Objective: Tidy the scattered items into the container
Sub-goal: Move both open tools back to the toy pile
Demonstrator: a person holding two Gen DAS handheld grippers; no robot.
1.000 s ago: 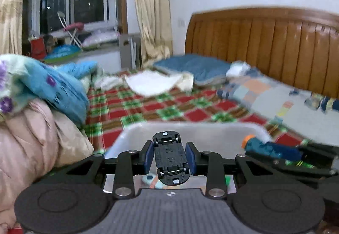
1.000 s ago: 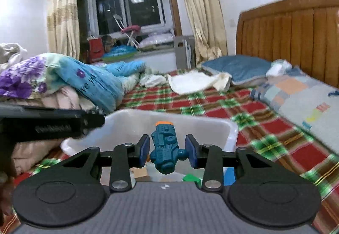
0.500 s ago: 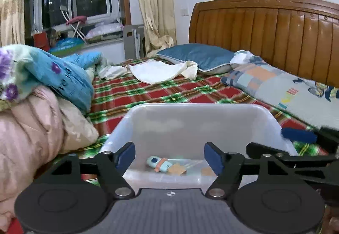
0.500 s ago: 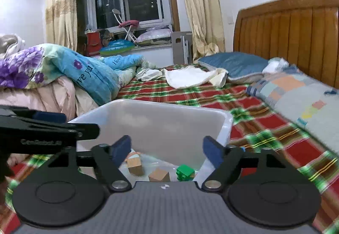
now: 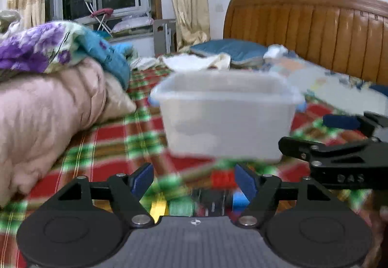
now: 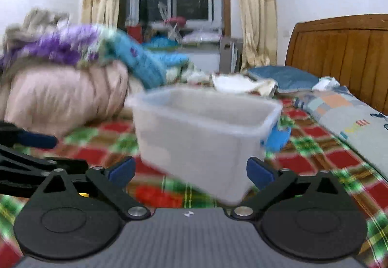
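Note:
The translucent white container stands on the plaid bedcover, and from this low angle its inside is hidden. My left gripper is open and holds nothing. It hangs over blurred scattered toys: a red block, a yellow piece, a green piece and a blue piece. My right gripper has its jaws opening wide with nothing held. The container fills its view just ahead, untouched by the pads. Each gripper shows in the other's view: right gripper, left gripper.
A pink quilt with a floral blanket is piled on the left. A blue object lies behind the container's right side. A patchwork cushion and wooden headboard are on the right, pillows at the back.
The left gripper let go of a black toy car and the right of a teal toy gun over the container. Both opened, then drew back and down, so the container looks farther off.

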